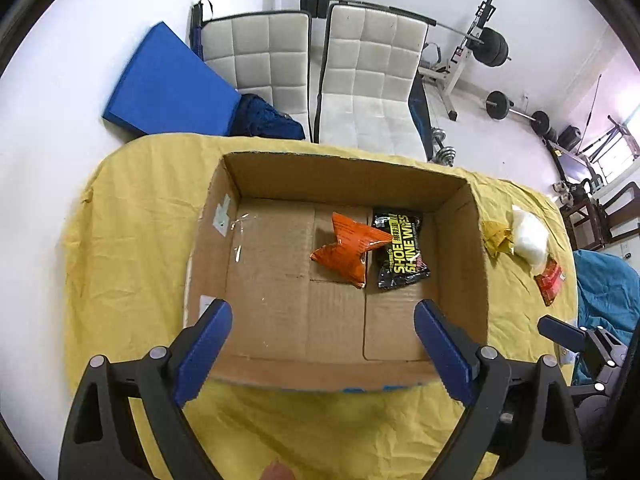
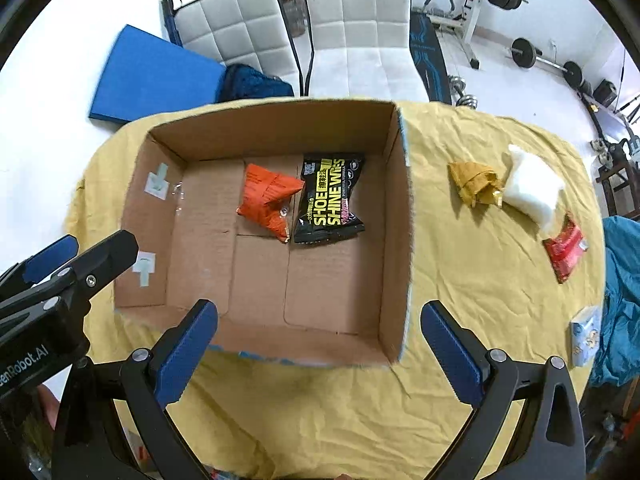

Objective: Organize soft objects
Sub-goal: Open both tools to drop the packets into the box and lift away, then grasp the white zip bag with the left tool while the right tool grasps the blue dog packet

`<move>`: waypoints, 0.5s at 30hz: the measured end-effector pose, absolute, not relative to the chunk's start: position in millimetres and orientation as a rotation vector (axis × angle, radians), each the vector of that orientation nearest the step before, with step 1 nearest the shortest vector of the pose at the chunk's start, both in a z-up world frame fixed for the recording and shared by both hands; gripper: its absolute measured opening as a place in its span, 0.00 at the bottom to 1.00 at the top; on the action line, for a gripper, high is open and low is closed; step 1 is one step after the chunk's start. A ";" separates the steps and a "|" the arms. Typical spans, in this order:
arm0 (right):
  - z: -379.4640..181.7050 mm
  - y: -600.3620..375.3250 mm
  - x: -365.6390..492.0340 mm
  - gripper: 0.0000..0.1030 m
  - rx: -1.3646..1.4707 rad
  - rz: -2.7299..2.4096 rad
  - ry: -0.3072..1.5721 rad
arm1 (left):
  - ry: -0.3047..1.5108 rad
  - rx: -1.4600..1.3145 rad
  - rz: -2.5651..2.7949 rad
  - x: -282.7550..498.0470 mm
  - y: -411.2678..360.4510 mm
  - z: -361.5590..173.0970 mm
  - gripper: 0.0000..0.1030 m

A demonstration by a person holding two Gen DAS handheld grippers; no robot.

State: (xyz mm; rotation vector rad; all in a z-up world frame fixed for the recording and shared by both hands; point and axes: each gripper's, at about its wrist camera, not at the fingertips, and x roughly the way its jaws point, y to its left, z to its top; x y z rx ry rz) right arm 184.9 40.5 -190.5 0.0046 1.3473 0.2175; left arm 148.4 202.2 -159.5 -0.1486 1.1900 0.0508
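Observation:
An open cardboard box stands on the yellow cloth. Inside lie an orange snack bag and a black shoe-wipes pack. Right of the box lie a yellow pouch, a white soft bag, a red packet and a light blue packet. My left gripper is open and empty above the box's near wall. My right gripper is open and empty above the box's near right corner.
The yellow cloth covers the table. Two white chairs, a blue mat and weight equipment stand behind the table. A teal cloth hangs at the right edge.

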 end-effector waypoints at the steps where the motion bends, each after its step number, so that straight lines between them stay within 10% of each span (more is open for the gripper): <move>1: -184.0 38.0 180.0 1.00 0.009 0.220 1.337 | 1.182 -0.150 0.049 143.5 201.4 -153.6 0.91; 15: -137.0 17.9 138.6 1.00 0.071 0.285 1.280 | 1.126 -0.147 0.085 102.5 187.0 -110.0 0.91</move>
